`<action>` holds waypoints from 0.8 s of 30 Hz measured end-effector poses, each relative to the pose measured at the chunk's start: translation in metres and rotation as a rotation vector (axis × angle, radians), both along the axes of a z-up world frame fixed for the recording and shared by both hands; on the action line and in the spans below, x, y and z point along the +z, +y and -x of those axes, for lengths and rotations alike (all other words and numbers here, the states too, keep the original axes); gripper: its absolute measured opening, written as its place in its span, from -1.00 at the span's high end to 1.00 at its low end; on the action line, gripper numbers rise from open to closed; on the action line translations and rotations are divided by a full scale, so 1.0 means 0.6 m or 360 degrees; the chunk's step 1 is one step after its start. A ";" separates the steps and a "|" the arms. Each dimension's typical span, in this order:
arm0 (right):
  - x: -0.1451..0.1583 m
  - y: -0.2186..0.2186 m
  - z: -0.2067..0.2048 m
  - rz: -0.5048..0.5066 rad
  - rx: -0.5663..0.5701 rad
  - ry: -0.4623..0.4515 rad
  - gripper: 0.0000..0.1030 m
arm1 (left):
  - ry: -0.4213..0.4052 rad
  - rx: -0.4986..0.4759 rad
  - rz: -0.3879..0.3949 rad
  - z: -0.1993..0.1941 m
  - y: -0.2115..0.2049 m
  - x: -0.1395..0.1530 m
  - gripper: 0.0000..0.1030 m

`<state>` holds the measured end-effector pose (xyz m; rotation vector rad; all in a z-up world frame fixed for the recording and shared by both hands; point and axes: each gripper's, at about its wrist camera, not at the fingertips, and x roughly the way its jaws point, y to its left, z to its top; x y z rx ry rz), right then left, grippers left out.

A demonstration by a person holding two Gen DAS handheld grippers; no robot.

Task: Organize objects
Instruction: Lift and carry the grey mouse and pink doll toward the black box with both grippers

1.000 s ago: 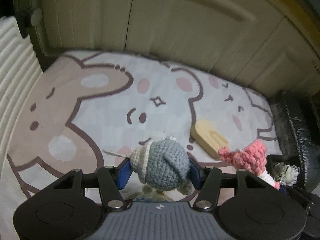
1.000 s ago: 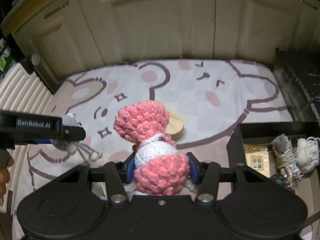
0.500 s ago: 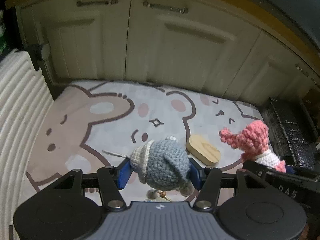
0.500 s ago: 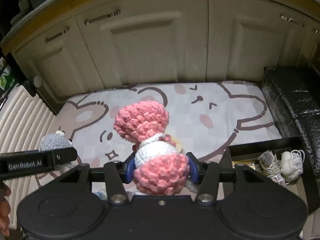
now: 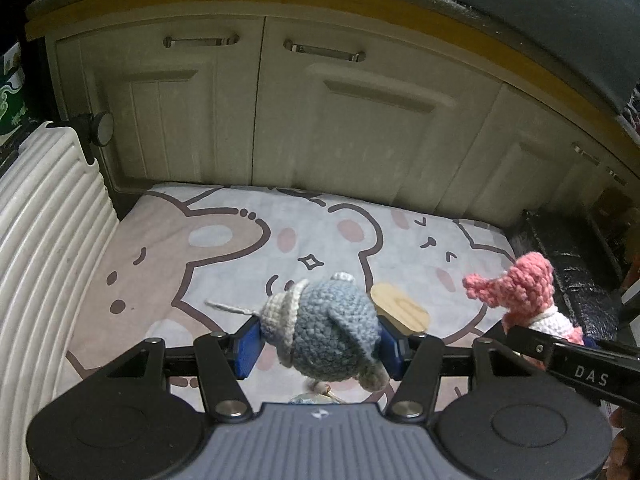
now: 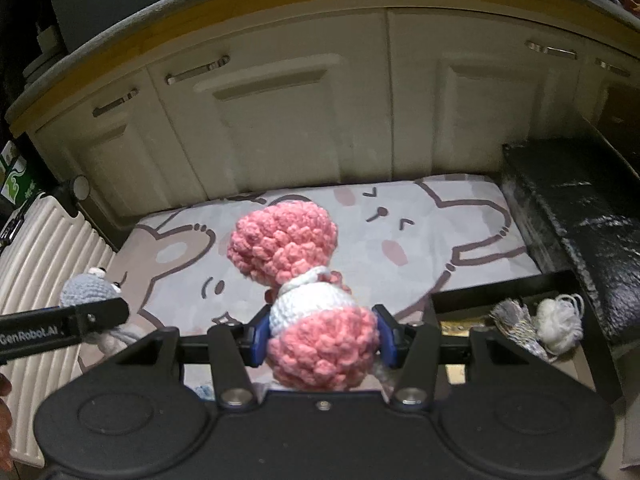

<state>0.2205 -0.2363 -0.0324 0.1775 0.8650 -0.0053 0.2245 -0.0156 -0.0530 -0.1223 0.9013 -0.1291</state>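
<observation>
The left tool [image 5: 318, 346] grips a grey crocheted mouse [image 5: 324, 336] above the cartoon-printed mat [image 5: 224, 240]. The right tool [image 6: 320, 338] grips a pink crocheted doll [image 6: 312, 300] above the same mat, with a wooden piece [image 5: 400, 310] lying on the mat.

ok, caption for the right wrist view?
Right gripper holds pink crochet doll above cartoon mat, beside black box.

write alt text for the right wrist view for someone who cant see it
The right gripper clamps a pink and white crocheted doll above a cartoon-bear mat. A black box of yarn sits right; cream cabinets stand behind.
</observation>
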 end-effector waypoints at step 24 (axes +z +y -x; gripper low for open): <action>0.031 -0.129 0.072 0.0063 -0.0161 -0.0085 -0.03 | -0.0054 -0.0253 0.0075 0.019 -0.129 0.024 -0.15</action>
